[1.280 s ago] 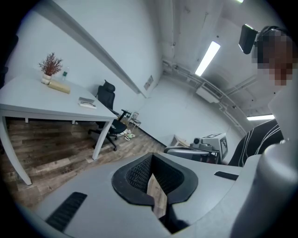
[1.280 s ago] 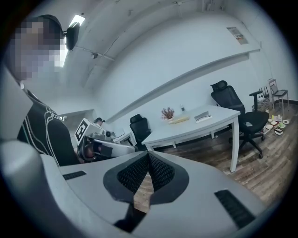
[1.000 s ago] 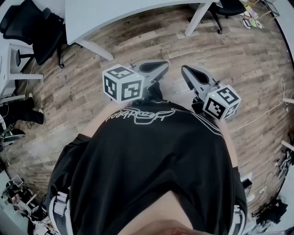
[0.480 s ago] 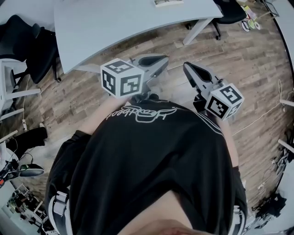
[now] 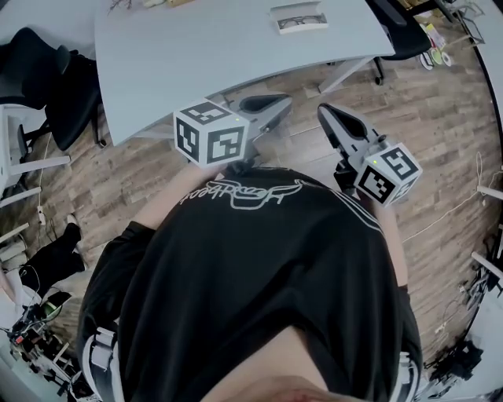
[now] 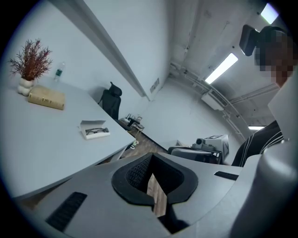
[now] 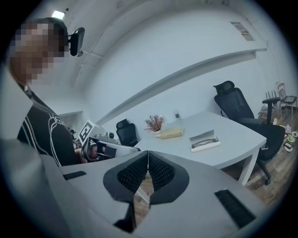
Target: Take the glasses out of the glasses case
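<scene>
Left gripper (image 6: 152,155): jaws clenched, pad tips touching, nothing between them. Only wooden floor (image 5: 440,102) shows through the gap behind the tips.
Right gripper (image 7: 148,153): same, pads pressed together at the tip and empty.

Head view: both grippers are held in front of the person's black shirt (image 5: 267,275), over the floor and short of the table edge. Left gripper (image 5: 279,106) and right gripper (image 5: 326,114) sit side by side with tips apart, both pointing toward the table (image 5: 220,47). Marker cubes face up: left cube (image 5: 211,135), right cube (image 5: 387,173).

Glasses case (image 5: 299,17) lies open on the far part of the tabletop, well apart from both grippers. Glasses are inside it, lying flat. Neither gripper touches it. The case is also seen in the left gripper view (image 6: 95,129), near the table's edge, and in the right gripper view (image 7: 205,141), with the lid up behind the tray.

Further back on the table: a tan book-like block (image 6: 46,97), a small white vase with a reddish dried plant (image 6: 30,60) just beside it, and a bottle (image 6: 58,72) behind. The same group shows in the right gripper view, well apart from the case.

Black office chair (image 7: 235,104) stands behind the table's far end, and another black chair (image 5: 47,71) is off the table's left side.
</scene>
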